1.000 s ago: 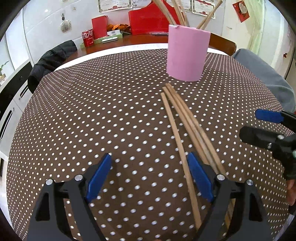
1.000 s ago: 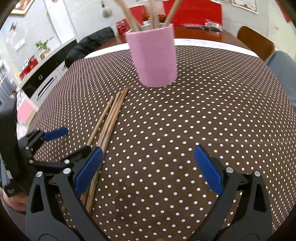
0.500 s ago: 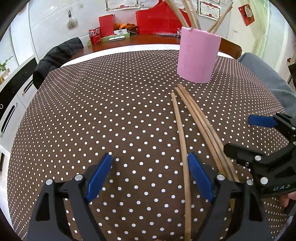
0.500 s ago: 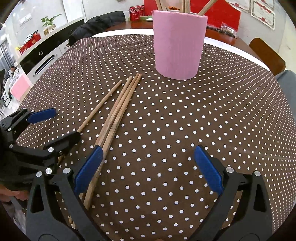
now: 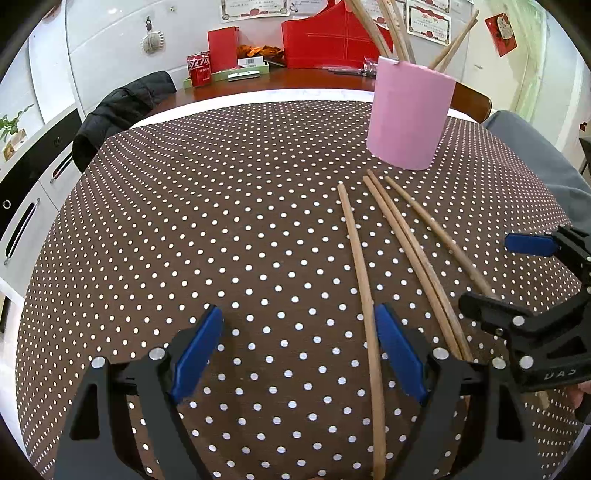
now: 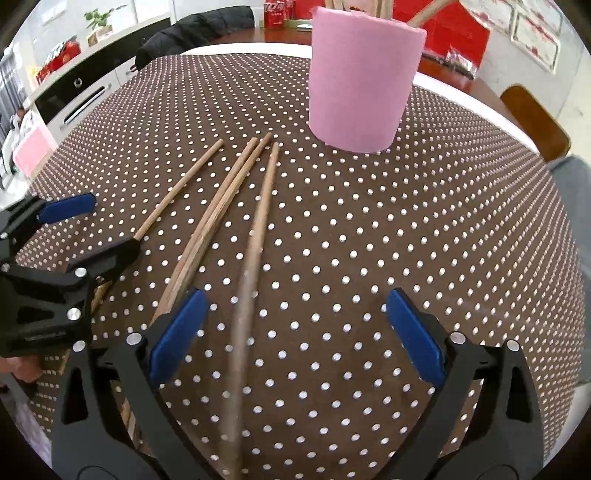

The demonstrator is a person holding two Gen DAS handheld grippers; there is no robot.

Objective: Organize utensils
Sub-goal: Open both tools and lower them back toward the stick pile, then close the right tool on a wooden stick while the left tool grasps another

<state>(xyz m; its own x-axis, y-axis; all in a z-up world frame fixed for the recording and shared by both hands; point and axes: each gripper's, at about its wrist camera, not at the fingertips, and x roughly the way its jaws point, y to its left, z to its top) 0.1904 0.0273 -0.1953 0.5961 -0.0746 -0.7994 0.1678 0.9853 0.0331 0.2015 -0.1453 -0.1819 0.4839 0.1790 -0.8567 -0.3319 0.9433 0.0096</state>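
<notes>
Four loose wooden chopsticks point(image 5: 406, 243) on a brown polka-dot tablecloth point(image 5: 221, 229), fanned out with far tips gathered just short of the pink holder point(image 5: 408, 114). In the left wrist view: one chopstick point(image 5: 364, 295) apart at the 9 o'clock side, a touching pair point(image 5: 417, 258) in the middle, a fourth point(image 5: 443, 236) at the 3 o'clock side. Holder upright toward 1 o'clock, more chopsticks point(image 5: 399, 29) standing inside and leaning outward. In the right wrist view: the fourth chopstick point(image 6: 255, 236) running down between the right gripper point(image 6: 295, 332) fingers, blurred near the lens; contact with either pad not clear. Right gripper spread wide, nothing clamped. Left gripper point(image 5: 299, 347) likewise wide open over the cloth, the lone chopstick passing just inside its right finger point(image 5: 399, 350), not pinched. Beyond the cloth at 12 o'clock: a red box point(image 5: 325, 44), a red can point(image 5: 199, 68), a dark jacket point(image 5: 122, 107) draped at 10 o'clock.
</notes>
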